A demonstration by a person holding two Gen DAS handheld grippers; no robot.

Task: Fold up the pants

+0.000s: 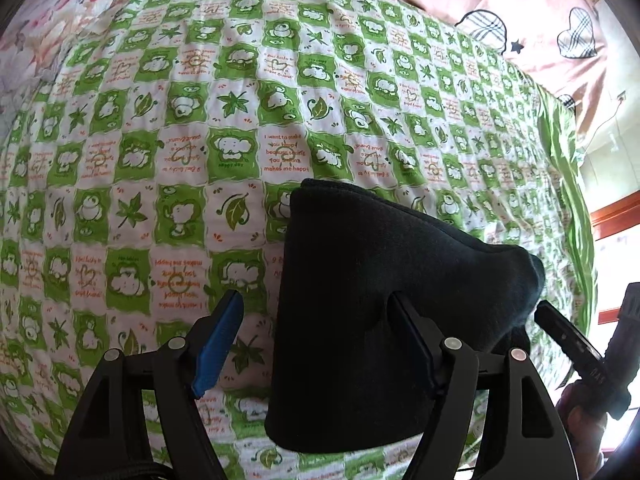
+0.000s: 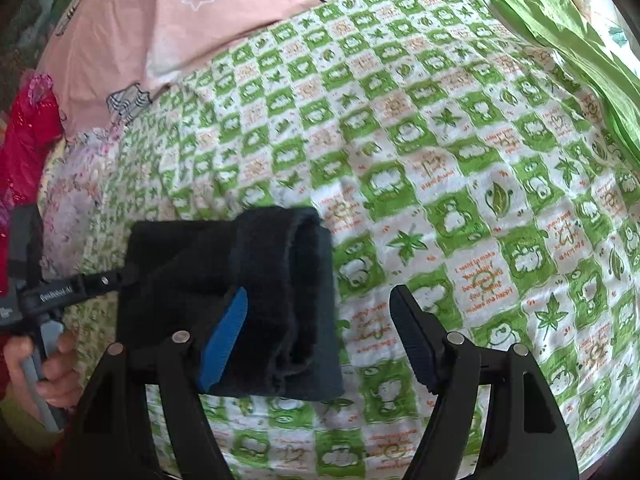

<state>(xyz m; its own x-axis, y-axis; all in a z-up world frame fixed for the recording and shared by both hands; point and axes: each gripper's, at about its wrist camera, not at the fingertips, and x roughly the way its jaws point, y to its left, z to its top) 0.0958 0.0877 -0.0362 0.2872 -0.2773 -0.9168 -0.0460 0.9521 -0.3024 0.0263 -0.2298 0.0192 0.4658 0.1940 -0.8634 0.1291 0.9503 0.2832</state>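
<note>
The black pants (image 1: pixel 360 260) lie folded into a thick bundle on the green and white checked bedsheet (image 1: pixel 180 140). My left gripper (image 1: pixel 316 298) hangs open above the bundle. Its blue-padded finger (image 1: pixel 220 344) is over bare sheet and its other finger (image 1: pixel 412 344) is over the cloth. One finger of my right gripper (image 1: pixel 568 336) shows at the bundle's right end. In the right wrist view the pants (image 2: pixel 180 264) show a rolled open end. My right gripper (image 2: pixel 320 292) is open, with its blue pad (image 2: pixel 226 340) over the bundle. A hand (image 2: pixel 60 360) holds the left gripper's handle.
Pink bedding with plaid hearts (image 1: pixel 540 8) lies along the far side of the sheet. Floral fabric (image 1: pixel 36 40) sits at the far left, and a red garment (image 2: pixel 24 152) lies beyond it. The sheet's plain green border (image 2: pixel 580 40) runs along the right edge.
</note>
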